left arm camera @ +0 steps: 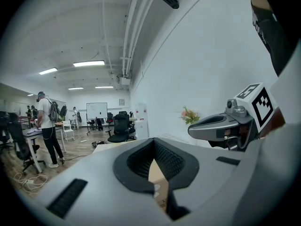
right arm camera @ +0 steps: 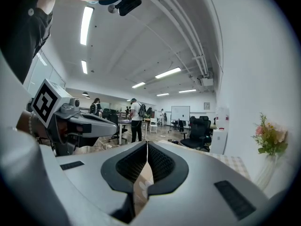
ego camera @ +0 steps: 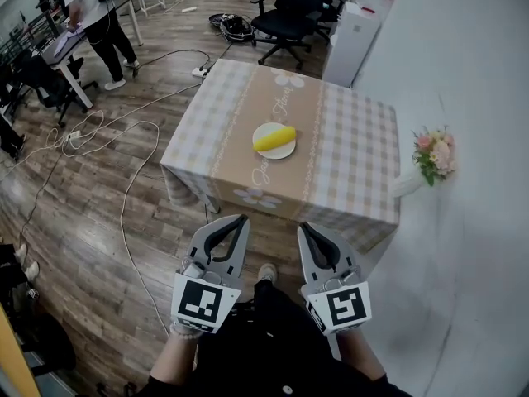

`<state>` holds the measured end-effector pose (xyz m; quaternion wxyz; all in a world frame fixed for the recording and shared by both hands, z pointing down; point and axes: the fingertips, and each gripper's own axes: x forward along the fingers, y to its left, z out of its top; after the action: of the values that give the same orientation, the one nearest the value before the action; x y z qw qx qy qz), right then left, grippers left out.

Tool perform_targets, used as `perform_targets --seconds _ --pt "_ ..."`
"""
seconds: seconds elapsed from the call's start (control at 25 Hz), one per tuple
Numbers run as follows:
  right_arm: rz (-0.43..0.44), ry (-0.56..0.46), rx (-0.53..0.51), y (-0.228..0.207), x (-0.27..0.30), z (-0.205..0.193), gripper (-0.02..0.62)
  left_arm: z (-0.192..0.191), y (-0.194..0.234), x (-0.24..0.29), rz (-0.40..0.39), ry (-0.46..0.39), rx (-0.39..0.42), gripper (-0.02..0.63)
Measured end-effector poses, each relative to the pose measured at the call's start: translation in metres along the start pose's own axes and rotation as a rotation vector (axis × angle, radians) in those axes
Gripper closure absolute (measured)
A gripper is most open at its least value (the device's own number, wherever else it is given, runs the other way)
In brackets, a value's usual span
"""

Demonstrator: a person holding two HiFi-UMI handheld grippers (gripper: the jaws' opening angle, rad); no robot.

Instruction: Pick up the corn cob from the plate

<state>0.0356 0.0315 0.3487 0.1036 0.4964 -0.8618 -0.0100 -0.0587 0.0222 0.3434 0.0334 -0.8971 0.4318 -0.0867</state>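
Only the head view shows the corn cob [ego camera: 274, 138], lying on the plate [ego camera: 282, 153] in the middle of the surface [ego camera: 347, 139]. It is at 1 o'clock from the left tongs [ego camera: 241, 219] and 11 o'clock from the right tongs [ego camera: 304, 227]. Each gripper view shows its own tongs clenched, with nothing between.

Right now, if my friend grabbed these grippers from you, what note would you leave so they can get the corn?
Left gripper: jaws shut, empty.
Right gripper: jaws shut, empty.
Corn cob: lying on the white plate, mid-top of the checked table, ahead of both grippers.
Done: nothing picked up yet; both grippers are short of the table.
To do: get closer, open one gripper's jaws, close them on the cob, lift it off the plate.
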Motion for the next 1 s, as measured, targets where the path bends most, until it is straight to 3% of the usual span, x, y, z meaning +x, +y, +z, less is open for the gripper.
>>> perform_targets --seconds 0.28,0.48,0.8,1.0 --pt "0.023 -0.007 -0.006 -0.036 0.027 0.005 0.552 0.011 0.015 0.033 0.056 0.032 -0.046 0.594" --pt "0.042 -0.015 -0.015 -0.055 0.044 0.009 0.552 0.012 0.026 0.054 0.066 0.002 0.009 0.594" --pt "0.080 -0.037 -0.027 -0.079 0.067 0.010 0.553 0.018 0.036 0.079 0.127 0.022 -0.040 0.594" --pt "0.090 -0.061 -0.025 -0.094 0.079 0.013 0.552 0.018 0.042 0.094 0.146 0.017 -0.016 0.594"
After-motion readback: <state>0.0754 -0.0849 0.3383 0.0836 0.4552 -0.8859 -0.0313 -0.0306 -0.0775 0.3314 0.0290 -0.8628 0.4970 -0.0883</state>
